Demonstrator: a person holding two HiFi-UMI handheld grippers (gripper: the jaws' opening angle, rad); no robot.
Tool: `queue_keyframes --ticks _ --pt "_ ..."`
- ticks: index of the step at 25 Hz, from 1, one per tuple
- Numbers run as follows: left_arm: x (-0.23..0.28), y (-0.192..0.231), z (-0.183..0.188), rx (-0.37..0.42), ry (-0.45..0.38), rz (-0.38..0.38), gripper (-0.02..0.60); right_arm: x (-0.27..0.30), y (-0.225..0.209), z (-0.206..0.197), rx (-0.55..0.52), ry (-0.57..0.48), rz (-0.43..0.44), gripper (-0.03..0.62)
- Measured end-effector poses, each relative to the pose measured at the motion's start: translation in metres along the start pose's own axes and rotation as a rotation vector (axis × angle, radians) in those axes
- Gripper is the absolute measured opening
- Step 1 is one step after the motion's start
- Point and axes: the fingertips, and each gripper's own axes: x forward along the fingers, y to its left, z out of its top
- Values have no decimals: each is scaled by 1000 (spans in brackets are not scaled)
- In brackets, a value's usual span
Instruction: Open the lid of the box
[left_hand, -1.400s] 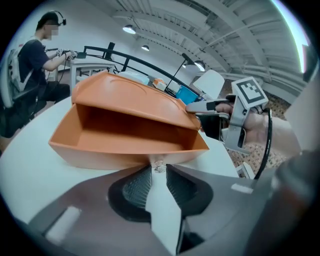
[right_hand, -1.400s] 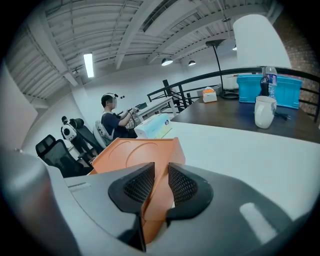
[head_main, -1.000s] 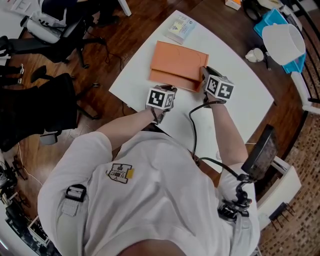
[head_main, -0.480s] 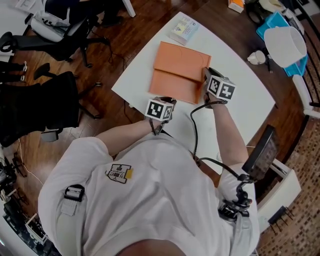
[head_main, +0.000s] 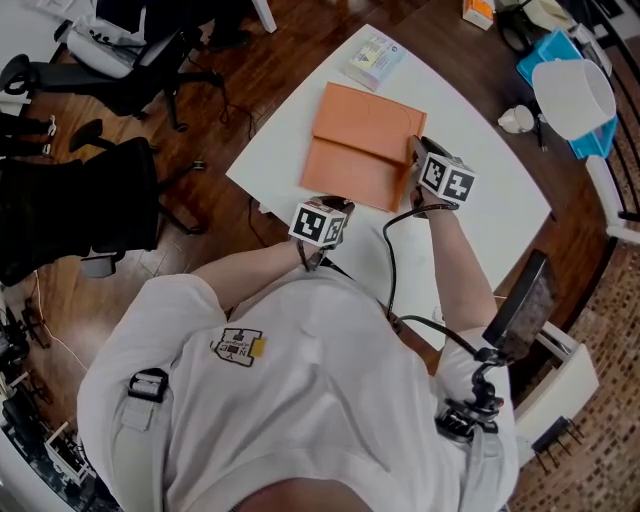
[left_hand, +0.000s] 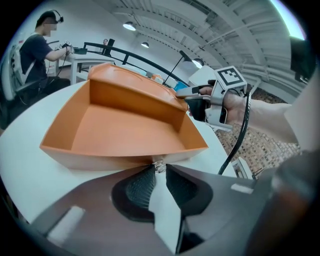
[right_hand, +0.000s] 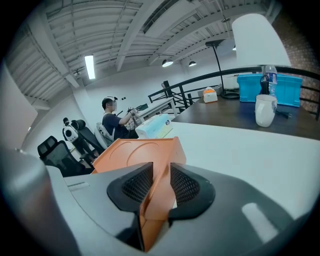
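An orange box (head_main: 345, 172) lies on the white table (head_main: 485, 225); its tray stands exposed and its lid (head_main: 370, 115) tilts up behind it. My right gripper (head_main: 413, 152) is at the lid's right edge. The lid's edge (right_hand: 157, 200) fills the gap between its pads (right_hand: 186, 186), and the jaws are opening. My left gripper (head_main: 332, 203) is at the tray's near wall (left_hand: 115, 159). Its jaws (left_hand: 159, 171) are pinched on a thin white flap (left_hand: 165, 210). The left gripper view shows the raised lid (left_hand: 135, 87) and my right gripper (left_hand: 192, 100) behind the tray.
A pack of tissues (head_main: 373, 60) lies beyond the box. On the dark desk to the right are a white mug (head_main: 517, 120), a white bowl shape (head_main: 572, 88) and a blue bin (right_hand: 270, 87). Black chairs (head_main: 80, 215) stand left of the table, a dark screen (head_main: 525, 300) near right.
The lid has swung further up and back, so more of the tray shows. The left gripper has drawn slightly toward me. The right gripper has stayed at the lid's right edge.
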Motion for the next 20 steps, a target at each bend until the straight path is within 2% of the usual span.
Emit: queue_keyframes --ticks 3,8,13,17,20 --pt "-6 0 4 29 -29 3 66 -6 0 -4 49 -21 32 151" --pt "-16 9 2 44 -94 69 69 -43 -9 -25 124 -81 49 153" --pt "-20 9 -3 64 -146 119 66 -90 -10 -76 155 -83 53 137" --pt "-21 -2 -16 71 -161 121 56 -116 -2 -116 198 -80 73 124" --pt "-24 -10 -22 77 -179 114 0 -130 18 -143 175 -67 126 70"
